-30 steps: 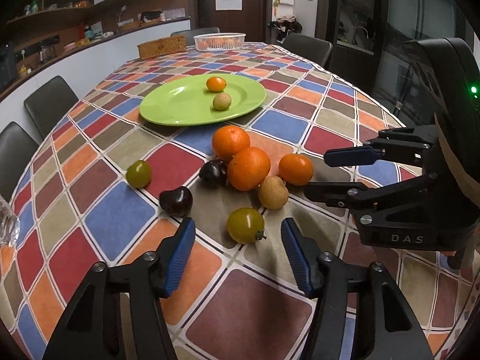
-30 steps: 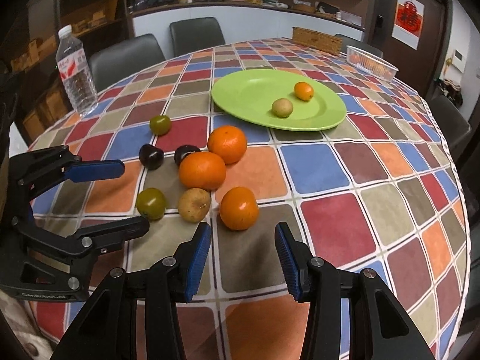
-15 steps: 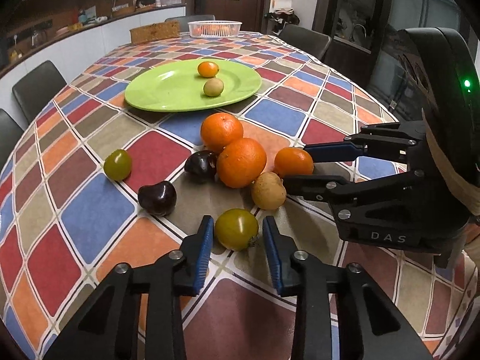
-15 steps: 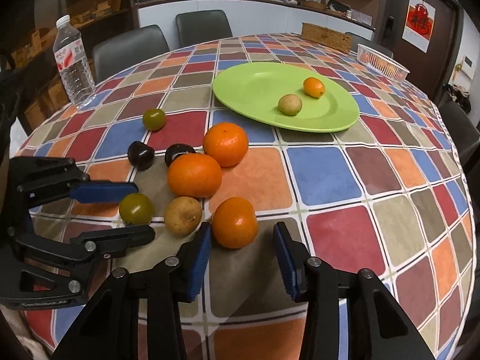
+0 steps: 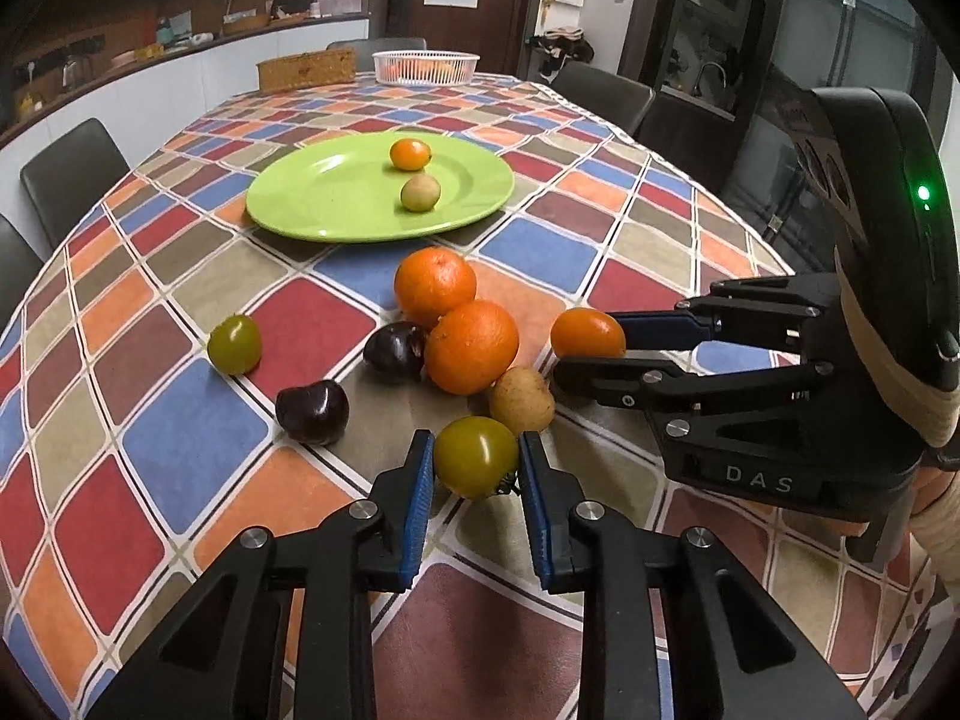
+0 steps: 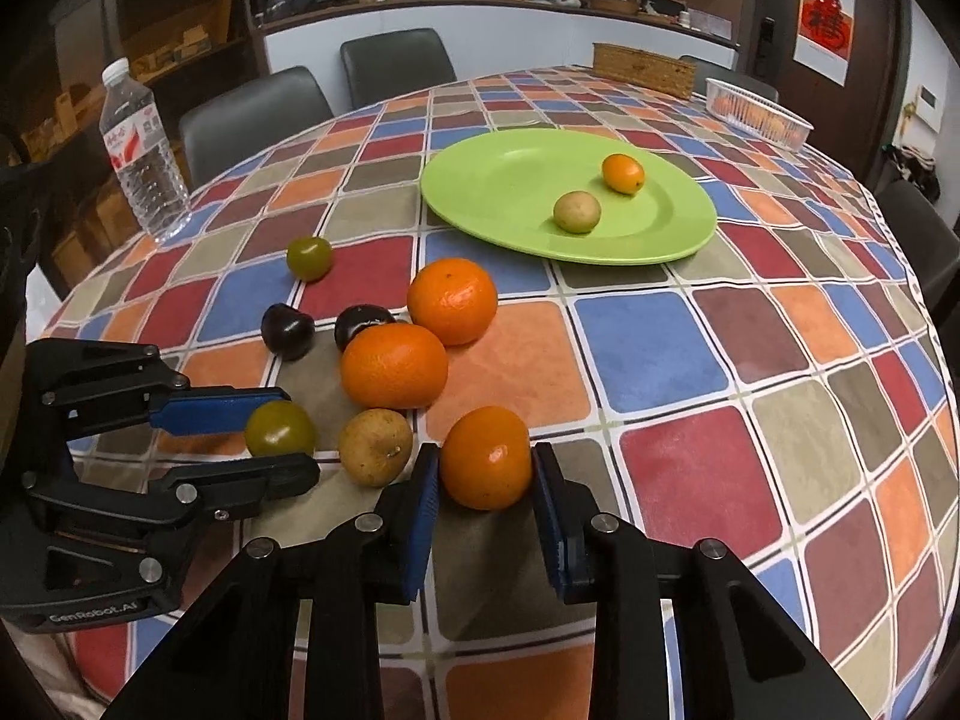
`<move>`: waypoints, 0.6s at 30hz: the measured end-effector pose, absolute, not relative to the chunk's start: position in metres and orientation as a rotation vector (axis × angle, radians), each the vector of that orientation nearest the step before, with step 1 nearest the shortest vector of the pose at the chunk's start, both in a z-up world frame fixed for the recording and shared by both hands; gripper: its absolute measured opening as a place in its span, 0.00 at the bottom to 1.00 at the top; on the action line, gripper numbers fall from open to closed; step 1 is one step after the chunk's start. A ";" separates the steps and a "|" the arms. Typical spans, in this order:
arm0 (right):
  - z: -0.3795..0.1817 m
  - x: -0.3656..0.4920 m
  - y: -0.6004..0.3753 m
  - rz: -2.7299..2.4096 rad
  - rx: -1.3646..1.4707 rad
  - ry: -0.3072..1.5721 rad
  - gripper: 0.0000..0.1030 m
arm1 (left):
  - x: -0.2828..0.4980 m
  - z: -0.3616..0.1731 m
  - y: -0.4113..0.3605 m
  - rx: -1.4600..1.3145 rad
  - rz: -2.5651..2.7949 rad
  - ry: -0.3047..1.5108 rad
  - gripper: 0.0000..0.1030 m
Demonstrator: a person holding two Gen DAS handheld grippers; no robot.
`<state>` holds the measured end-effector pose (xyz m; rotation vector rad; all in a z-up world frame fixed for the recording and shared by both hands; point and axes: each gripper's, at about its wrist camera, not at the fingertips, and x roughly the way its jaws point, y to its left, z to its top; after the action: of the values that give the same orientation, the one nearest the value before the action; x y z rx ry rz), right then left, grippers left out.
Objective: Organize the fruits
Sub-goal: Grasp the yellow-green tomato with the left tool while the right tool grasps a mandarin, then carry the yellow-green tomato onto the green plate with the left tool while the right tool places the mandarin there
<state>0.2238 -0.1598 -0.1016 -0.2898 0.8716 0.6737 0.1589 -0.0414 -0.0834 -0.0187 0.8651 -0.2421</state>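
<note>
My left gripper [image 5: 474, 468] is shut on a green tomato [image 5: 476, 456] resting on the tablecloth; it also shows in the right wrist view [image 6: 279, 429]. My right gripper [image 6: 485, 480] is shut on a small orange [image 6: 486, 457], seen from the left wrist view [image 5: 587, 333] too. Beside them lie two larger oranges [image 5: 471, 345] [image 5: 435, 285], a tan fruit [image 5: 521, 399], two dark plums [image 5: 313, 411] [image 5: 394, 351] and another green tomato [image 5: 234, 343]. A green plate [image 5: 336, 204] farther back holds a small orange [image 5: 410, 153] and a tan fruit [image 5: 419, 192].
A water bottle [image 6: 144, 156] stands at the table's left edge in the right wrist view. A white basket [image 5: 425, 66] and a woven box [image 5: 305, 69] sit at the far end. Dark chairs [image 5: 72, 171] surround the table.
Both grippers moved forward and closed: the left one onto the green tomato, the right one onto the small orange. The other fruits have not moved.
</note>
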 end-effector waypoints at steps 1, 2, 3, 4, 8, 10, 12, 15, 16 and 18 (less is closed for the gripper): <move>-0.100 0.223 -0.161 0.671 -0.283 0.868 0.30 | 0.158 -0.081 -0.042 -0.019 -0.244 0.858 0.27; -0.097 0.221 -0.162 0.668 -0.275 0.863 0.30 | 0.157 -0.079 -0.042 -0.019 -0.245 0.854 0.27; -0.095 0.220 -0.163 0.666 -0.267 0.858 0.30 | 0.156 -0.076 -0.042 -0.019 -0.247 0.846 0.27; -0.092 0.218 -0.165 0.663 -0.259 0.851 0.30 | 0.155 -0.074 -0.042 -0.019 -0.248 0.840 0.27; -0.080 0.210 -0.168 0.655 -0.233 0.825 0.30 | 0.149 -0.063 -0.042 -0.020 -0.255 0.813 0.27; -0.075 0.207 -0.170 0.655 -0.226 0.815 0.30 | 0.145 -0.057 -0.042 -0.020 -0.259 0.797 0.27; -0.069 0.204 -0.171 0.650 -0.220 0.799 0.30 | 0.141 -0.050 -0.042 -0.021 -0.262 0.778 0.27; -0.060 0.199 -0.172 0.646 -0.204 0.777 0.30 | 0.137 -0.040 -0.041 -0.020 -0.264 0.749 0.27; -0.056 0.198 -0.173 0.643 -0.196 0.769 0.30 | 0.136 -0.037 -0.040 -0.018 -0.263 0.740 0.27; -0.049 0.196 -0.174 0.638 -0.180 0.752 0.30 | 0.134 -0.030 -0.039 -0.017 -0.261 0.719 0.27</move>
<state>0.1957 -0.1739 -0.0487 -0.1803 0.7522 0.6377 0.1340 -0.0386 -0.0297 -0.0165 0.7193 -0.2607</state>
